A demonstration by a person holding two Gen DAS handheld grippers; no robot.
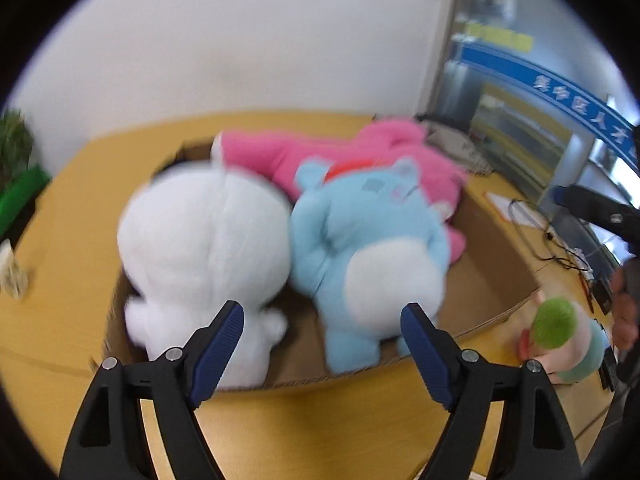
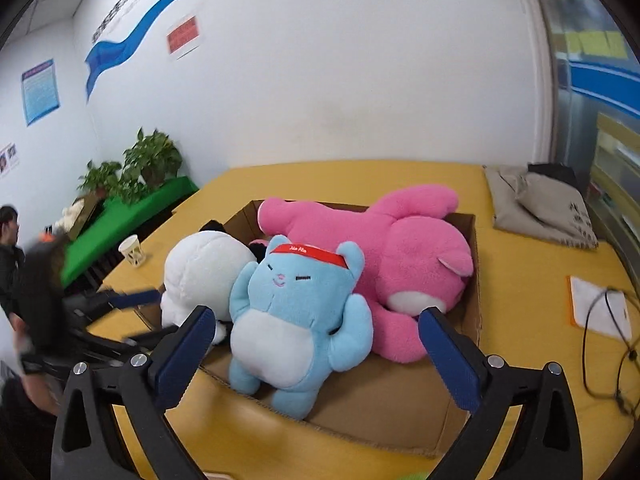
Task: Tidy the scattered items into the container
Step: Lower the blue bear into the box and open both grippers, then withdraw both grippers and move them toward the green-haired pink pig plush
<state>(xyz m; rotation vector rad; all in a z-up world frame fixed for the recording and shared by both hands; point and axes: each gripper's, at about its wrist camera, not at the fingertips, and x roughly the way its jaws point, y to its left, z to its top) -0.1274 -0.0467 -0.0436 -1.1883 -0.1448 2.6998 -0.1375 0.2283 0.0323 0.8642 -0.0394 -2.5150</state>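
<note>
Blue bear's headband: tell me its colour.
Red, with small white lettering. The headband on the blue bear shows best in the right wrist view.

Cardboard box [image 2: 464,320] stands on the bench [image 2: 520,280]. Inside it, three plush toys: bear [image 2: 296,312] at front, round plush [image 2: 204,272] touching its left, large plush [image 2: 400,248] lying behind. Paper cup [image 2: 132,251] left of box; folded bag [image 2: 540,208] behind right.

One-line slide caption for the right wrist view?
Open right gripper faces a cardboard box holding light-blue, white and pink plush toys.
</note>
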